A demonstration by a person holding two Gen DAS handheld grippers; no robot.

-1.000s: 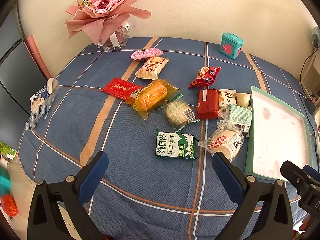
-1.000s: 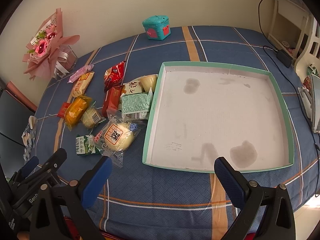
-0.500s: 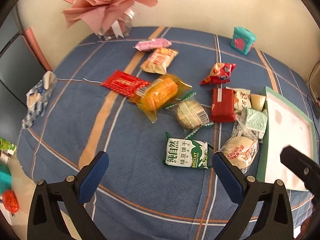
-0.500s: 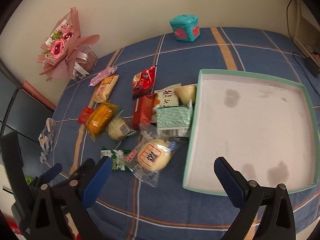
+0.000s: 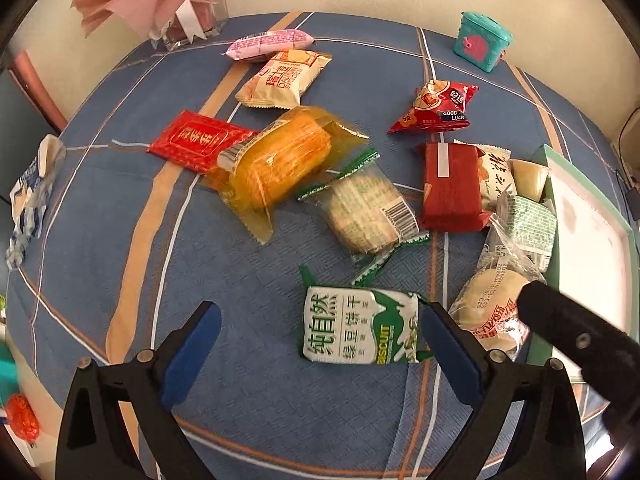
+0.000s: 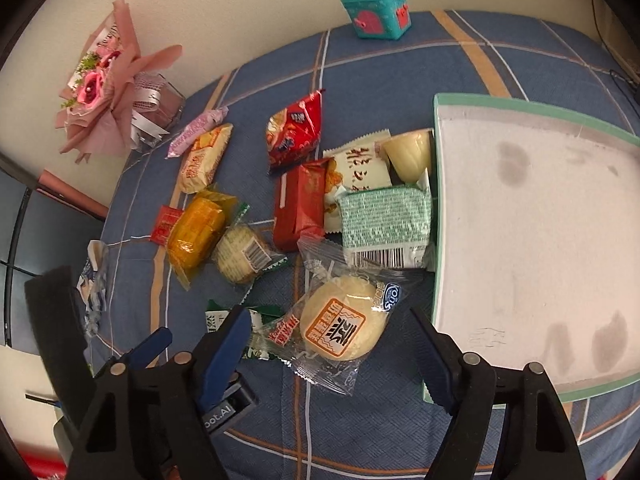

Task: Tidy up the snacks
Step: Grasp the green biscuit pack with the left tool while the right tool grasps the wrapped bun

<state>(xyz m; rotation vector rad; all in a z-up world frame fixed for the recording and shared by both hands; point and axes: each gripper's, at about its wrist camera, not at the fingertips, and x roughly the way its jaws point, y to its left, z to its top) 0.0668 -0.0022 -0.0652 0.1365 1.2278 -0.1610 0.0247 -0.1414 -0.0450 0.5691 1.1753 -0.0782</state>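
Note:
Several wrapped snacks lie on the blue plaid tablecloth, left of a white tray with a green rim (image 6: 437,200). My left gripper (image 5: 320,350) is open low over the cloth. A green and white biscuit pack (image 5: 358,330) lies flat between its fingers, close to the right one. My right gripper (image 6: 332,356) hangs over a round bun in a clear wrapper (image 6: 342,326). Its jaws are closing with the bun between them, and the pads stand apart from it. The biscuit pack (image 6: 260,320) is half hidden behind the right gripper's left finger.
An orange cake pack (image 5: 280,168), a red block pack (image 5: 452,184), a red chip bag (image 5: 436,108) and other packs lie behind. A pink bouquet (image 6: 104,88) and a teal box (image 6: 378,12) stand at the wall. A crumpled wrapper (image 5: 32,188) sits at the left table edge.
Both grippers came down and closer to the snacks. The right one shifted left from in front of the tray to the bun, and its jaws narrowed.

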